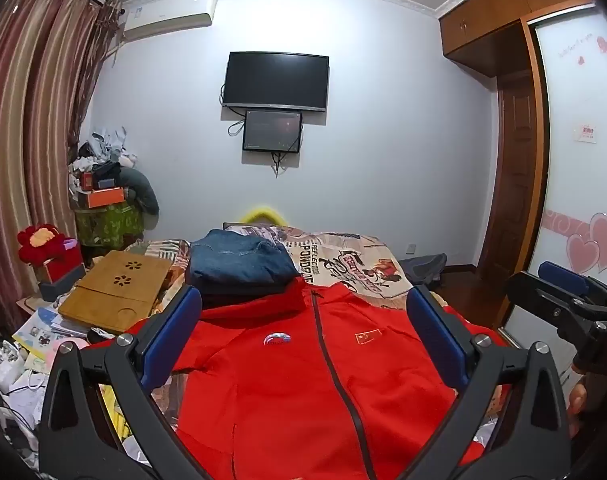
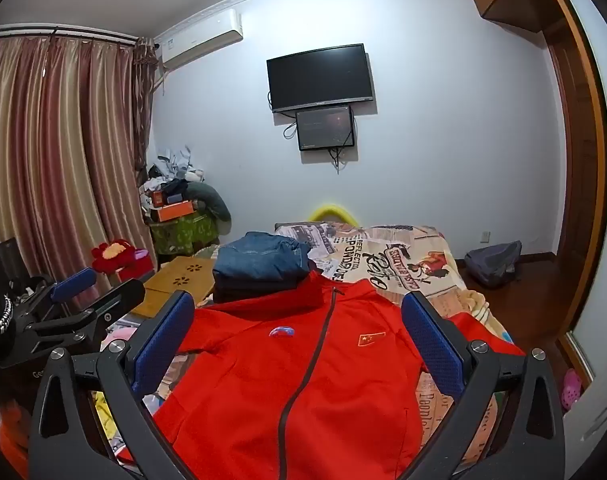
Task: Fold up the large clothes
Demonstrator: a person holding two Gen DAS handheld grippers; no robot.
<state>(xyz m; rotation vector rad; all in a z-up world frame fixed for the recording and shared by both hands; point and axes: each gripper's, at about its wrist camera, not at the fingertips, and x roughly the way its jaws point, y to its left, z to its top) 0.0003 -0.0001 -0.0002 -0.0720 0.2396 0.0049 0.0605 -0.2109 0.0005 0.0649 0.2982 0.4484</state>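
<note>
A red zip-up jacket (image 1: 303,380) lies spread face up on the bed, zipper closed, collar toward the far end; it also shows in the right wrist view (image 2: 303,380). My left gripper (image 1: 303,316) is open and empty, held above the jacket's chest. My right gripper (image 2: 299,316) is open and empty, also above the chest. The right gripper shows at the right edge of the left wrist view (image 1: 563,300); the left gripper shows at the left of the right wrist view (image 2: 87,292).
Folded blue jeans (image 1: 239,264) sit stacked beyond the collar on the printed bedsheet (image 1: 355,264). A wooden lap tray (image 1: 115,292) and papers lie to the left. A grey bag (image 2: 491,260) is on the floor at right. A wardrobe (image 1: 575,160) stands to the right.
</note>
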